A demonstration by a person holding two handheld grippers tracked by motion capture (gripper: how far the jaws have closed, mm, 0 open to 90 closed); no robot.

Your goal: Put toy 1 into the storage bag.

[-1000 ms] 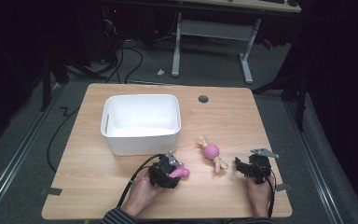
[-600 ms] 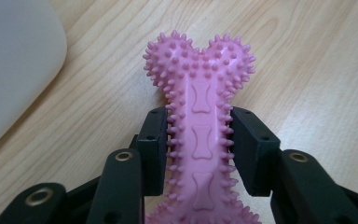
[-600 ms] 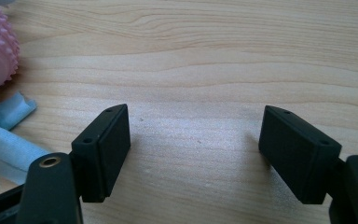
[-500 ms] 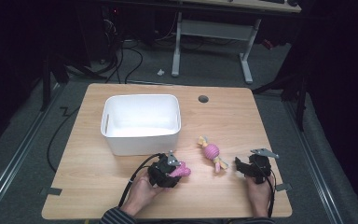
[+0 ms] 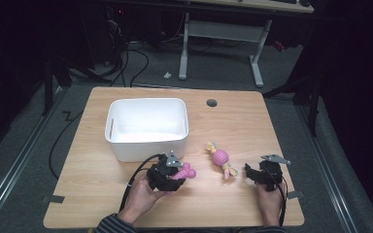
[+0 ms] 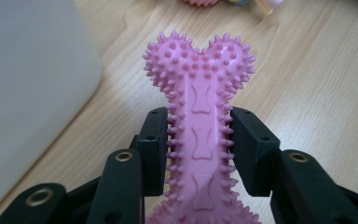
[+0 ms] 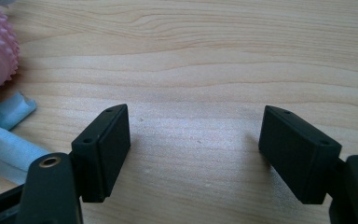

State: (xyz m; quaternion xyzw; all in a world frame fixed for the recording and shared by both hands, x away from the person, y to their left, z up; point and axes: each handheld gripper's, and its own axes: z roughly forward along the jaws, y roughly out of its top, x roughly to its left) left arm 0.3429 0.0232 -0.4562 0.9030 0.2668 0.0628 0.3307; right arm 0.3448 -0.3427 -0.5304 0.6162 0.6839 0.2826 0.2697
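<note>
The left gripper has its 2 jaws pinching the shaft of a pink spiky bone toy, 1 pad on each side, the knobbed end sticking out past the tips. In the high view that gripper and the bone sit just in front of the white bin, near its front right corner, low over the wooden table. The right gripper has its jaws spread wide with only bare wood between them. It rests well to the right of the bin. Between the 2 grippers, right of the bin's front corner, lies a pink ball rope toy, its cloth ends showing just beside the right gripper's left jaw.
</note>
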